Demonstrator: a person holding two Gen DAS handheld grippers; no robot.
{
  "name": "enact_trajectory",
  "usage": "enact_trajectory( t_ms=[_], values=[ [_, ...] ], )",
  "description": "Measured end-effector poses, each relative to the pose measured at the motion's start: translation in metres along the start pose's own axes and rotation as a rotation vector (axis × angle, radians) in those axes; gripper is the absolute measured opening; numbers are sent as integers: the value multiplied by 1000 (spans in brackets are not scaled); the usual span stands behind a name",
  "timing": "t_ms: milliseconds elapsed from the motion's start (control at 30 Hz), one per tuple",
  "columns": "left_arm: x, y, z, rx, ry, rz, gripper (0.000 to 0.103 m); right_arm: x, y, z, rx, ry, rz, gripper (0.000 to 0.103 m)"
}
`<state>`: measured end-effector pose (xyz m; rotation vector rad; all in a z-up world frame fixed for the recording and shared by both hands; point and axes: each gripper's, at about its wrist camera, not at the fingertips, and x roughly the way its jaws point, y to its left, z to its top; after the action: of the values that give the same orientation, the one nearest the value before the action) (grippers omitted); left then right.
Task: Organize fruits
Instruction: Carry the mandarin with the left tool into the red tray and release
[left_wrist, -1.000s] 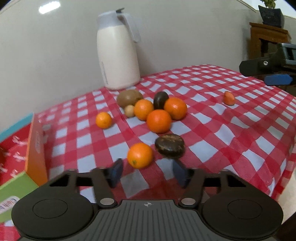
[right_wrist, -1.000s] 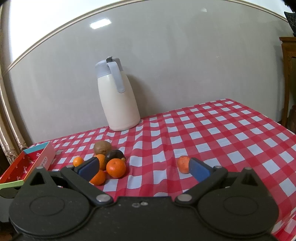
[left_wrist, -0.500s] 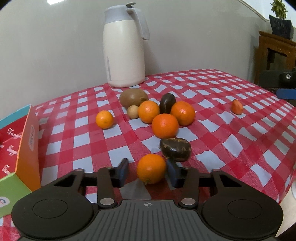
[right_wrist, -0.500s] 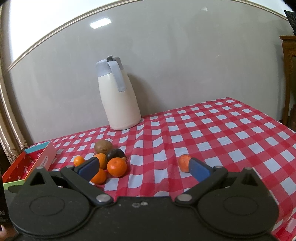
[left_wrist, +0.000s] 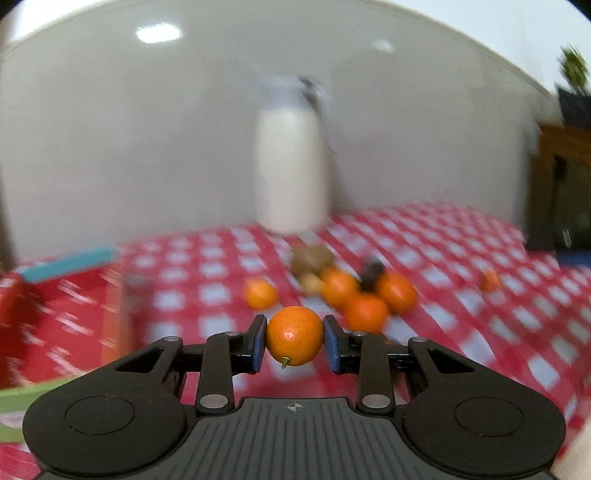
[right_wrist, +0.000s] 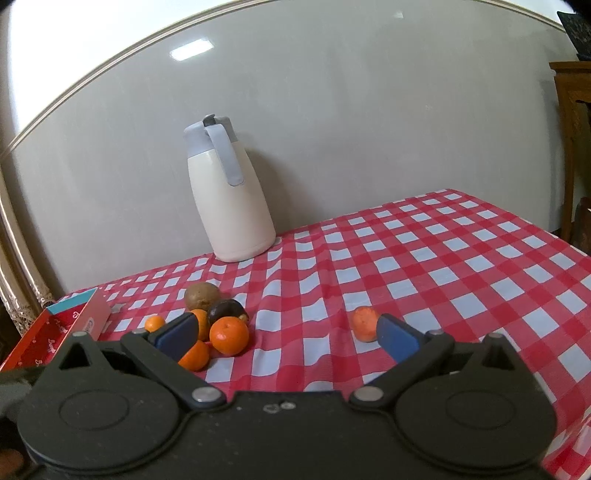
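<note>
One tangerine (left_wrist: 294, 335) is off the surface, pinched between the left gripper (left_wrist: 294, 345) pads as its jaws are closing on it, just in front of the fruit cluster (right_wrist: 218, 325). The red box (right_wrist: 55, 328) left of that cluster shows no fruit inside as far as can be seen. Most work seems left: several tangerines, a kiwi (right_wrist: 201, 295), a dark fruit (right_wrist: 226, 310) and a lone orange piece (right_wrist: 364, 325) right of the cluster. The right gripper (right_wrist: 286, 332) hangs with jaws spread, holding nothing.

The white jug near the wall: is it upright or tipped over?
Upright. In the right wrist view the jug stands on its base on the checked cloth, lid on top.
</note>
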<state>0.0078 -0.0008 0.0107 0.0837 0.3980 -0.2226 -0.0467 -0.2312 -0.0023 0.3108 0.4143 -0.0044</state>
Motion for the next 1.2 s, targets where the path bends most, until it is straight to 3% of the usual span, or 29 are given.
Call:
enact_trajectory(
  t_ms=[67, 133, 267, 400, 533, 900, 1033, 1200],
  values=[
    [-9, 22, 7, -41, -47, 77, 33, 2, 1, 0, 1, 3, -1, 103],
    [-10, 47, 11, -91, -43, 151, 33, 4, 2, -1, 2, 10, 0, 103],
    [-2, 99, 8, -222, 35, 267, 33, 10, 8, -3, -8, 26, 2, 103],
    [8, 138, -1, -308, 135, 326, 33, 14, 14, -4, -24, 34, 7, 103],
    [5, 156, -13, -332, 190, 349, 33, 18, 20, -5, -32, 43, 21, 103],
    [-12, 180, -18, -327, 184, 436, 33, 23, 31, -6, -107, 50, 18, 103],
    [-14, 190, -20, -346, 182, 451, 33, 22, 26, -8, -165, 56, -23, 103],
    [-21, 185, -19, -354, 154, 386, 33, 26, 10, -10, -193, 73, -100, 103]
  ],
)
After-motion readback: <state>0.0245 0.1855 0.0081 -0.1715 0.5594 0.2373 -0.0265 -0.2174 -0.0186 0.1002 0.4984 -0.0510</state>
